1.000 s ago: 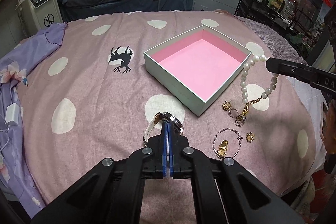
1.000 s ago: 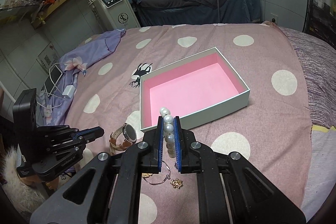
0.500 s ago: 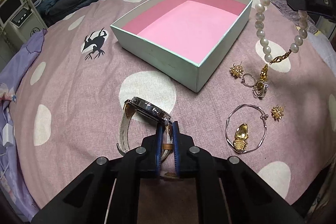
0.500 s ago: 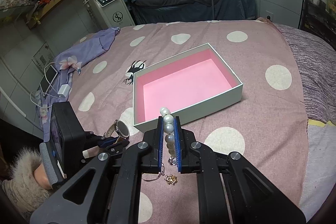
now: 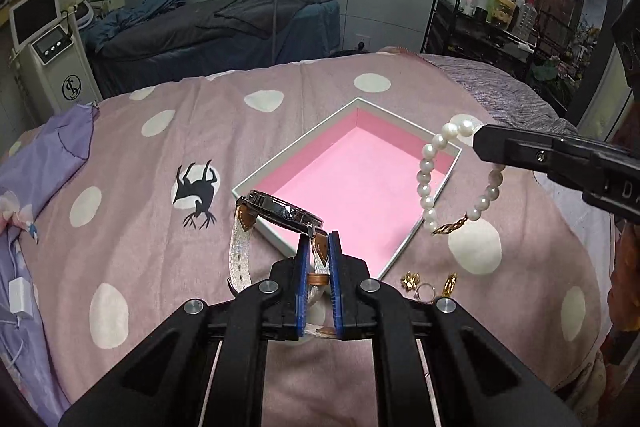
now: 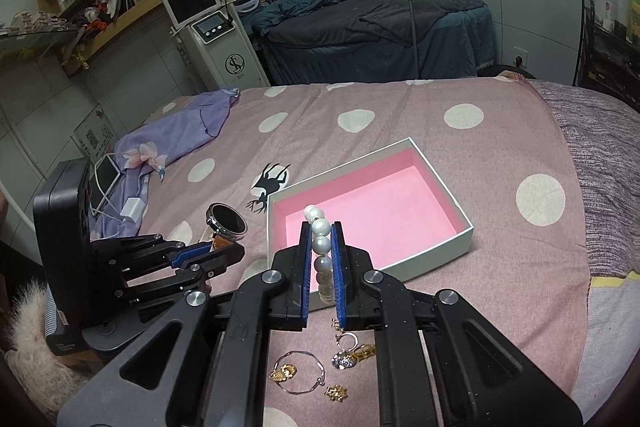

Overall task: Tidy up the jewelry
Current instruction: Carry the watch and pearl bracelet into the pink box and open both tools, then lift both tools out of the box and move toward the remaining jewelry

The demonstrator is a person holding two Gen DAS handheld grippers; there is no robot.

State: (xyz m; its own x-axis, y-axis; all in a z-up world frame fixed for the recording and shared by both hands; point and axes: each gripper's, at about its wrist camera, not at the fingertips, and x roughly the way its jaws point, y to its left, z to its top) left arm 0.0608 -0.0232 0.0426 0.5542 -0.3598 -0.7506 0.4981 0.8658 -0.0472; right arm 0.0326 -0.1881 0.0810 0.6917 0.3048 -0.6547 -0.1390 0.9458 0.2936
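Left gripper [image 5: 319,247]: black tongs with blue pads, pinching the strap of the watch, which is lifted off the cloth; in the right wrist view it sits at the left [image 6: 224,251], beside the box's near-left corner.
Watch: round dark-faced wristwatch with a silver case and a pale strap with tan lining [image 5: 280,213]; its case hangs at the near-left corner of the box, face tilted upward, the free strap end dangling down to the left.
Right gripper [image 6: 322,247]: black tongs with blue pads, pressed onto the beads of the bracelet; in the left wrist view it enters from the right [image 5: 480,143].
Bracelet: loop of white pearl beads with a gold clasp [image 5: 428,183]; it hangs in the air from the right gripper over the right corner of the box, clasp lowest, not touching the cloth.
Box: open rectangular white cardboard box with a pink lining [image 6: 460,211]; nothing is seen lying inside it.
Loose jewelry: on the cloth near the box's near side lie a thin silver bangle with a gold charm [image 6: 298,373], a small gold flower-shaped earring [image 6: 336,393], and a ring beside a gold pendant piece [image 6: 352,349].
Surface: pink bedspread with white polka dots and a black deer print [image 5: 140,235].
Far left: a lilac floral cloth [image 6: 176,131] with a white charger [image 6: 132,209] near it.
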